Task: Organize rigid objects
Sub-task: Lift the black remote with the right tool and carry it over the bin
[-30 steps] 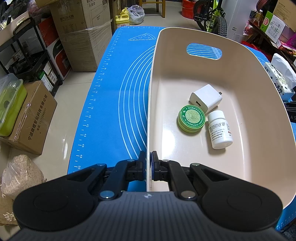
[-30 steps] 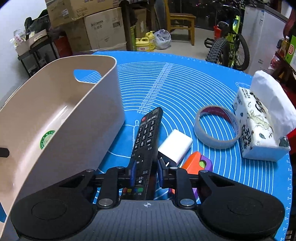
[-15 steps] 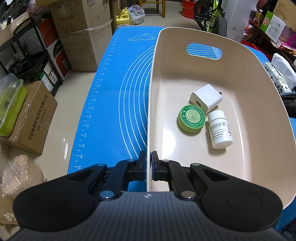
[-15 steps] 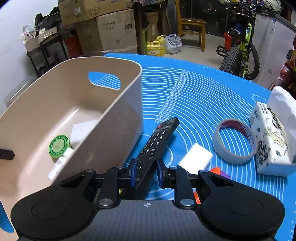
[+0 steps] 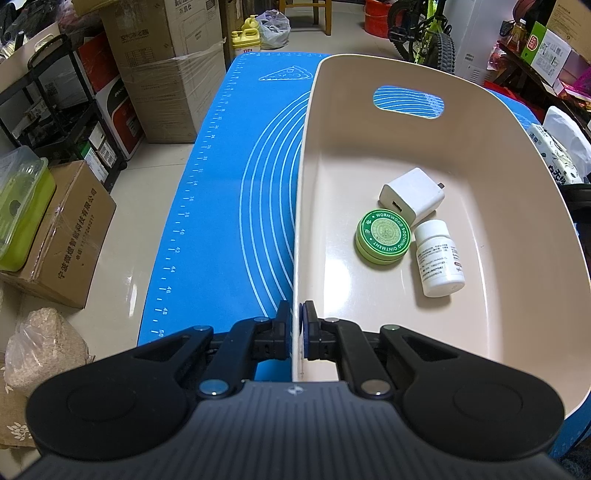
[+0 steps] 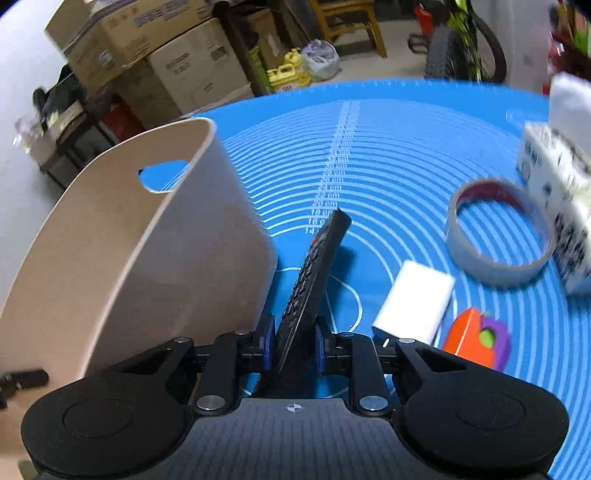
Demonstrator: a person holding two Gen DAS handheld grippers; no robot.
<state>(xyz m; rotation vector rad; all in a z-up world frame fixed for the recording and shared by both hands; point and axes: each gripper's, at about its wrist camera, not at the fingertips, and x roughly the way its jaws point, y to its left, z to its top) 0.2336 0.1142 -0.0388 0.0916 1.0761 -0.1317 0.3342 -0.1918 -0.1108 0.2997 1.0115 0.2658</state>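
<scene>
slim black remote (image 6: 314, 273) now tilted on edge, pinched in right tool (image 6: 293, 343); left tool (image 5: 296, 325) clamping smooth beige bin (image 5: 517, 221) wall

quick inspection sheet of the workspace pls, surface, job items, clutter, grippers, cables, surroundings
Surface: blue mat with printed rings and ruler marks.
Job's things: beige bin holding white charger, green ointment tin, white bottle lying down; tape ring, second white charger, orange and purple toy on mat.
Clutter: tissue pack.
Grippers: left gripper shut on bin wall; right gripper shut on remote, tilted.
Cables: nothing seen.
Surroundings: cardboard boxes, bicycle, chair.
</scene>
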